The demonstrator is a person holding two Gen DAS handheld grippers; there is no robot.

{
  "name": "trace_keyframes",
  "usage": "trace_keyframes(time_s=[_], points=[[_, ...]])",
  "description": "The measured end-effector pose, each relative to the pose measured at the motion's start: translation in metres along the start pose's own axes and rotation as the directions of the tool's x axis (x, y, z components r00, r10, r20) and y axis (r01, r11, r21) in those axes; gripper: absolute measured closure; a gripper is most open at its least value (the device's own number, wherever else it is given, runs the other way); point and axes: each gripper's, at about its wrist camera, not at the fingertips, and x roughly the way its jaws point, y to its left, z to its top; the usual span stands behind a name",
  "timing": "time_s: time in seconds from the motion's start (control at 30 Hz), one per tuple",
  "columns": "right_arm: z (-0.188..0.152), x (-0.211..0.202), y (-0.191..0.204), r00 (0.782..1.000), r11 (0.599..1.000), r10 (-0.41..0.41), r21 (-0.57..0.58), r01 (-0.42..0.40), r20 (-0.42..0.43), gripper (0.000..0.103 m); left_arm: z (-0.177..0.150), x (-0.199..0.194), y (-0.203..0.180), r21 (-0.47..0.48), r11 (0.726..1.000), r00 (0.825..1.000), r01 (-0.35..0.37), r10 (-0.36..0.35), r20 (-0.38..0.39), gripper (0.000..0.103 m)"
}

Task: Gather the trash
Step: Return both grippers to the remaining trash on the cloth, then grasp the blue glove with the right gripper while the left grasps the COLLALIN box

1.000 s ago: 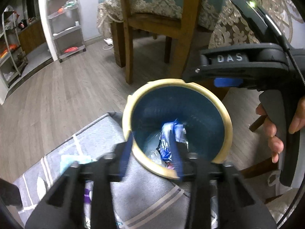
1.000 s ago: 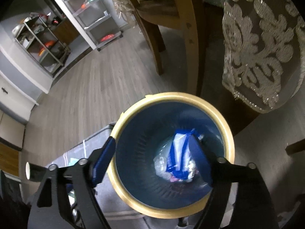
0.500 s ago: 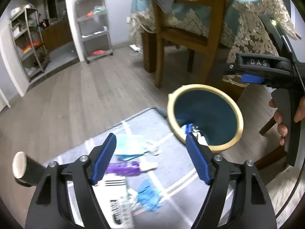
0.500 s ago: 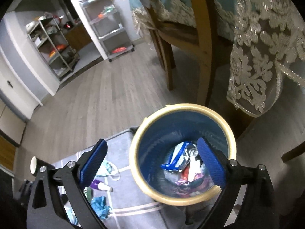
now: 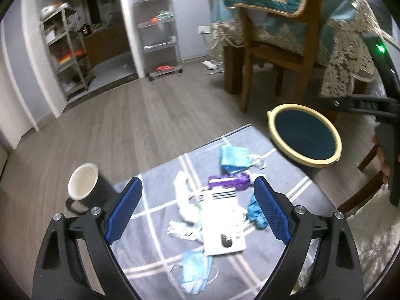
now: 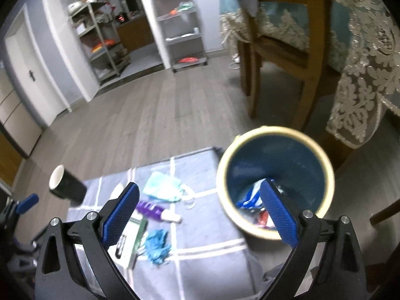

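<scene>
A grey rug (image 5: 160, 227) with pale stripes lies on the wood floor before a draped dining table (image 6: 362, 57) and wooden chair (image 5: 277, 50). At the rug's far right corner stands the blue bin (image 6: 275, 185) with its cream rim, wrappers already heaped inside. From my remote seat I see the trash spread over the rug: a white booklet (image 5: 221, 222), a teal face mask (image 5: 233, 158), a second blue mask (image 5: 195, 275) nearest the camera, a purple tube (image 5: 228, 181) and a crumpled blue glove (image 5: 256, 215). A black paper cup (image 5: 86, 187) lies tipped at the rug's left edge. My left gripper (image 5: 197, 210) hangs above the litter, its jaws opening with nothing pinched (only rug shows between the pads). My right gripper (image 6: 200, 215) is spread wide and empty beside the bin.
</scene>
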Motion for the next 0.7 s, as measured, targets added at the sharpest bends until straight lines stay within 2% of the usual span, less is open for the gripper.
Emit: trace_keyframes(time_s=[0.2, 0.3, 0.47, 0.7], points=[[-0.018, 0.021, 0.02, 0.995, 1.0, 0.006, -0.02, -0.008, -0.1, 0.007, -0.029, 0.01, 0.026, -0.059, 0.998, 0.999, -0.015, 0.013, -0.043, 0.013], [-0.029, 0.038, 0.03, 0.985, 0.999, 0.037, -0.002, -0.038, -0.167, 0.007, -0.038, 0.021, 0.028, -0.06, 0.998, 0.997, -0.006, 0.001, -0.075, 0.013], [-0.049, 0.071, 0.045, 0.96, 0.999, 0.035, -0.029, -0.045, -0.277, 0.007, -0.056, 0.044, 0.026, -0.109, 0.994, 0.989, 0.021, -0.037, -0.145, 0.013], [-0.07, 0.105, 0.052, 0.921, 0.998, 0.017, -0.05, -0.04, -0.389, 0.008, -0.075, 0.071, 0.016, -0.037, 0.999, 0.971, 0.0, -0.009, -0.237, 0.013]])
